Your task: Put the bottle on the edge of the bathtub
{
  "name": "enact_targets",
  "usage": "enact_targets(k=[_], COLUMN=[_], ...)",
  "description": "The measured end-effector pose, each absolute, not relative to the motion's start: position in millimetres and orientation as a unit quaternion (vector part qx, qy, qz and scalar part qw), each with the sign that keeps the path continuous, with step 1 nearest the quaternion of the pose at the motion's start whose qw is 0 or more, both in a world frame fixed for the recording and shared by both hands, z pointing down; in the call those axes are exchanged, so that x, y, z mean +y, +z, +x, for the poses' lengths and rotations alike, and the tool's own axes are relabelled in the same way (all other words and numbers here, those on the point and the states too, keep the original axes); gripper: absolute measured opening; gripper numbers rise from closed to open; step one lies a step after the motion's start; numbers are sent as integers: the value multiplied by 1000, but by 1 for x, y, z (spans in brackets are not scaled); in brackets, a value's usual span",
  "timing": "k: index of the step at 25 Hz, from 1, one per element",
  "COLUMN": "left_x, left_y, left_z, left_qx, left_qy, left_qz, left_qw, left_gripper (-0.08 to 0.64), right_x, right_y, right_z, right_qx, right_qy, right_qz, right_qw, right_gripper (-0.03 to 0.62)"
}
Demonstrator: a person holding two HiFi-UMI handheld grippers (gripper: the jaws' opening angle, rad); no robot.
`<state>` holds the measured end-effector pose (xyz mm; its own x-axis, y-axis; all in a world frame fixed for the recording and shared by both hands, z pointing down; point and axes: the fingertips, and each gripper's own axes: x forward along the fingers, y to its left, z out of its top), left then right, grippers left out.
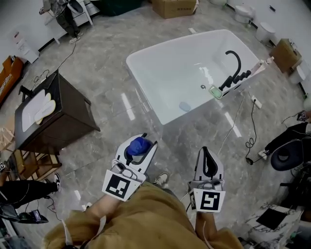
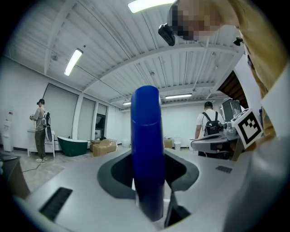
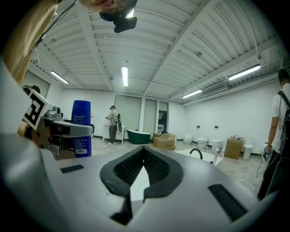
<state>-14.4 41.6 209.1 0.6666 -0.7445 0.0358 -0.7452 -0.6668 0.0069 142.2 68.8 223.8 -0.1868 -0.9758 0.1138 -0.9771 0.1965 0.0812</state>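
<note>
In the head view my left gripper [image 1: 142, 140] is shut on a blue bottle [image 1: 138, 146], held low in front of my body, well short of the white bathtub [image 1: 165, 73] on the floor ahead. The left gripper view shows the bottle [image 2: 147, 154] upright between the jaws, filling the gap. My right gripper [image 1: 205, 150] is beside it to the right, jaws closed together and empty. In the right gripper view the jaws [image 3: 144, 152] meet at their tips. The bottle [image 3: 81, 129] shows at the left and the bathtub [image 3: 206, 156] at the right.
A black faucet [image 1: 234, 68] stands on the tub's far right rim. A dark wooden cabinet [image 1: 53, 114] is on the left, a cardboard box [image 1: 172, 7] and toilets [image 1: 241, 12] at the back. A cable [image 1: 250, 141] and a black chair [image 1: 291, 153] lie right. People stand around the room.
</note>
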Motion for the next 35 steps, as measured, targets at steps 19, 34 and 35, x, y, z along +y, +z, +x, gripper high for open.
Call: enact_targets(k=[19,34,35], left_x=[-59,-143,-146], left_y=[229,309,317], left_z=[-20,17,19], left_qx=[-357,-311,-310], left_qy=[11,51,54], left_qz=[934,948,949], left_qw=[30,35,37], left_gripper=[147,147,147], right_x=[-13,-55,-56], right_y=[238,290,295], right_z=[123,132,131], right_qx=[-739,-712,-712], right_qy=[14,51,53], right_qz=[664,690,689], right_qw=[114,124,125], right_gripper=[5,5,5])
